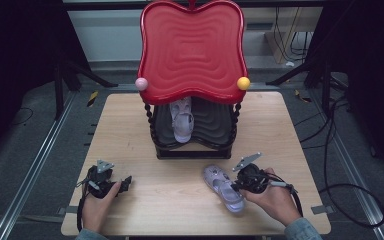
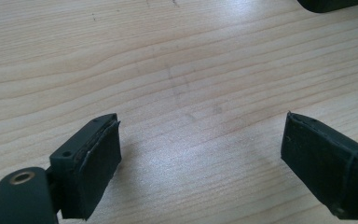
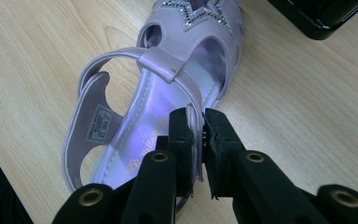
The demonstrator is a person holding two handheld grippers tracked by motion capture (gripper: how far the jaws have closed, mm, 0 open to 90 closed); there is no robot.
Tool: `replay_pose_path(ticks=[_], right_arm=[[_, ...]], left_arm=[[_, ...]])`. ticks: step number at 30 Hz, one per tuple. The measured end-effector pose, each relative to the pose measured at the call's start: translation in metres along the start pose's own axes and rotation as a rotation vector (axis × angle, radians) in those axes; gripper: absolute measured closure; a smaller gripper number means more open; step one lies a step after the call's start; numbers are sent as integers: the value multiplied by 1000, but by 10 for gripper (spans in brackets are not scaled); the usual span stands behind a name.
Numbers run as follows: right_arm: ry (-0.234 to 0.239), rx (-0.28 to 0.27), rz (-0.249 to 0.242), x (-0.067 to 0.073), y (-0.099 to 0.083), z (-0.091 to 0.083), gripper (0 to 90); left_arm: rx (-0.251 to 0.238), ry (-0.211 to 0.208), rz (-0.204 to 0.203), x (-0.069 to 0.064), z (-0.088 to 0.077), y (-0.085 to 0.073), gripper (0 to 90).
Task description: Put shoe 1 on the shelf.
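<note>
two lilac sandals are in sight. one sandal (image 1: 223,187) lies flat on the wooden table (image 1: 170,200), near its front edge and right of centre, toe toward the rack; the right gripper view shows its silver-studded toe band. the second sandal (image 1: 182,120) sits on the lower black shelf (image 1: 215,125) of a two-tier rack, under the red wavy top tray (image 1: 192,50). two small balls sit at the tray's front corners, one pink ball (image 1: 141,83) and one yellow ball (image 1: 243,83).

the right gripper (image 3: 199,140) has its jaws pinched narrow on the side strap of the sandal on the table. the left gripper (image 2: 200,158) rests near the table's front left, jaws spread wide over bare wood with nothing between them, well apart from both sandals.
</note>
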State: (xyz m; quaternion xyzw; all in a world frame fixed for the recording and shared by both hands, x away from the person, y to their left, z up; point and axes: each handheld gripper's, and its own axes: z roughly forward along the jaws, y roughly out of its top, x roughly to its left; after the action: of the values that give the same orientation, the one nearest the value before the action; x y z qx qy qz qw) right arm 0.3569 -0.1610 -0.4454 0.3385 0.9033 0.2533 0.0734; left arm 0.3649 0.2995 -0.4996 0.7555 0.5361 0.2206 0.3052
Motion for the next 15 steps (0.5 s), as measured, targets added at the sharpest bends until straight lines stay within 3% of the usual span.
replay_pose_path(ticks=[7, 10, 15], right_arm=[[18, 17, 12, 4, -1, -2, 709], [13, 11, 18, 8, 1, -12, 630], [20, 3, 35, 20, 8, -33, 593]], left_arm=[[2, -4, 0, -2, 0, 0, 112], [1, -6, 2, -2, 0, 0, 112], [0, -6, 1, -3, -1, 0, 111]])
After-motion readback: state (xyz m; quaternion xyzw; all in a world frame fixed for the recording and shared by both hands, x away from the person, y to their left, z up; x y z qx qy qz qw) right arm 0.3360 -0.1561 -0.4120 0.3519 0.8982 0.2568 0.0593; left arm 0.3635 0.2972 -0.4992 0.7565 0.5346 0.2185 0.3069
